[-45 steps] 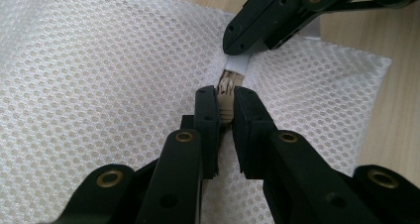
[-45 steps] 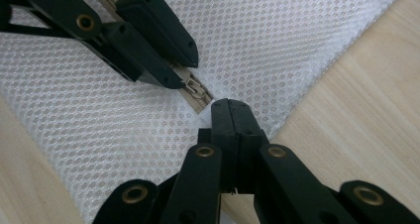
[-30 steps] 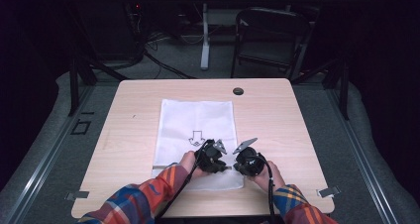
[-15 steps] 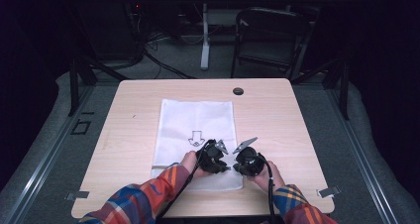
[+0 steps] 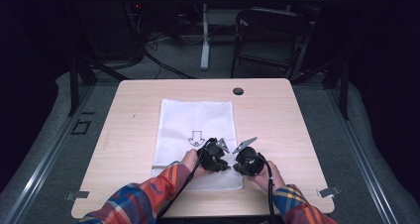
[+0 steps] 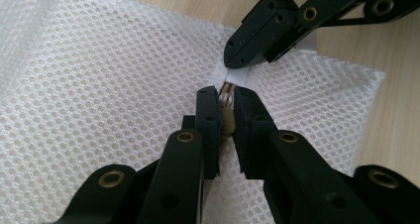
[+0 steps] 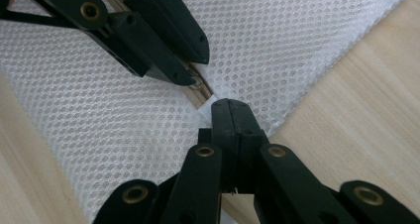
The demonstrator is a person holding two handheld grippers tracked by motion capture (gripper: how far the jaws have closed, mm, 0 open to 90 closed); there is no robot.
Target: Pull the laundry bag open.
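Note:
A white mesh bag (image 5: 195, 117) with a printed arrow lies flat in the middle of the wooden table (image 5: 277, 120). Near its front right part, both grippers meet tip to tip. My left gripper (image 6: 226, 94) is shut on the small beige zipper pull (image 6: 227, 101) of the bag (image 6: 99, 85). My right gripper (image 7: 229, 105) is shut on the white fabric tab at the zipper's end, its jaws pressed together over the mesh (image 7: 277, 45). The zipper (image 7: 202, 91) runs between the two sets of jaws. From the high view, left gripper (image 5: 224, 159) and right gripper (image 5: 236, 161) sit side by side over the bag.
A dark round grommet (image 5: 238, 91) sits near the table's far edge. Behind the table stand a black chair (image 5: 270, 35) and a desk leg with cables on the floor. Bare wood lies left and right of the bag.

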